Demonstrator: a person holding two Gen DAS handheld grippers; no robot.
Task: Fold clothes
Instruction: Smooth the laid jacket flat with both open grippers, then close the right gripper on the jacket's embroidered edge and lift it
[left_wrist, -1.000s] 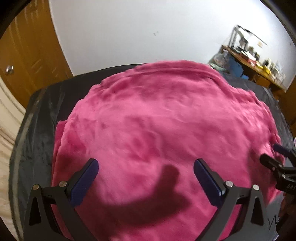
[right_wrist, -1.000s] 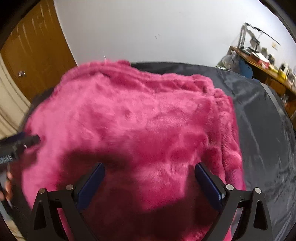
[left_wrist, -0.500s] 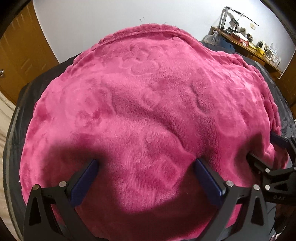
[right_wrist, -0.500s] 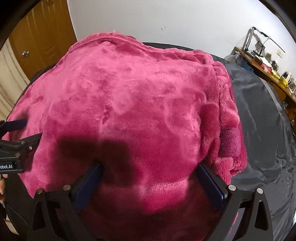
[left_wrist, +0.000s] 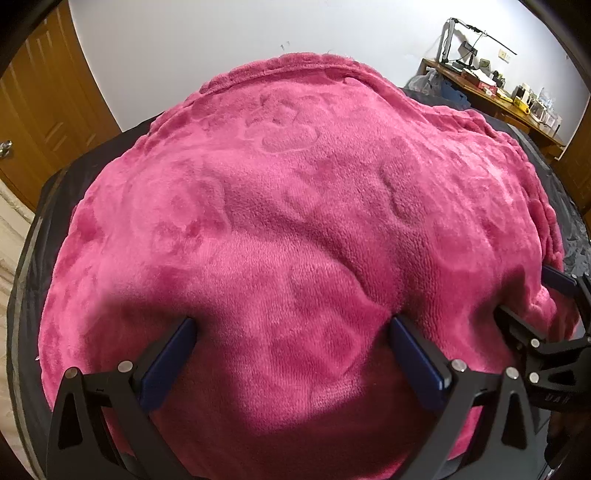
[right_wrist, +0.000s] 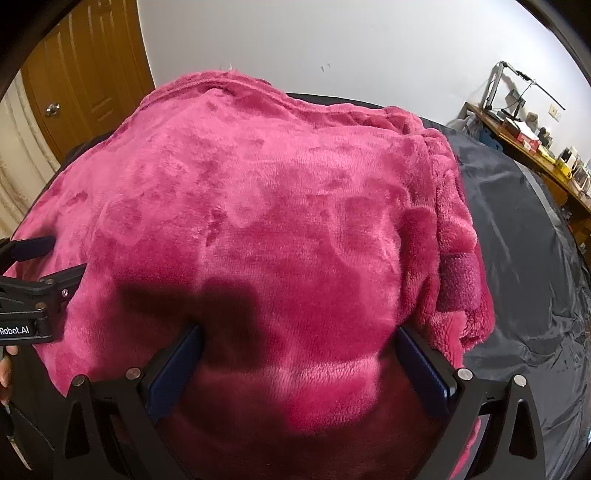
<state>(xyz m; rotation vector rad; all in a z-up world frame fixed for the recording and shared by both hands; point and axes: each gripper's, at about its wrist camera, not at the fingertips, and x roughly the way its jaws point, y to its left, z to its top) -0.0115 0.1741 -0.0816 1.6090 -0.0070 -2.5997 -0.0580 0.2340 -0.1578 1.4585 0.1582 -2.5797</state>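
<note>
Magenta plush fleece garment (left_wrist: 295, 229): spread on dark sheet (right_wrist: 517, 258); both views nearer than second ago. Left tool (left_wrist: 291, 343), right tool (right_wrist: 299, 350): fingers apart, unclamped, lowered onto near hem. Grasp judged next.

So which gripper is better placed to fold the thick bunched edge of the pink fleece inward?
Probably the right gripper: the bunched edge of the pink fleece lies just beside it. The left gripper sits open over flat middle cloth.
</note>
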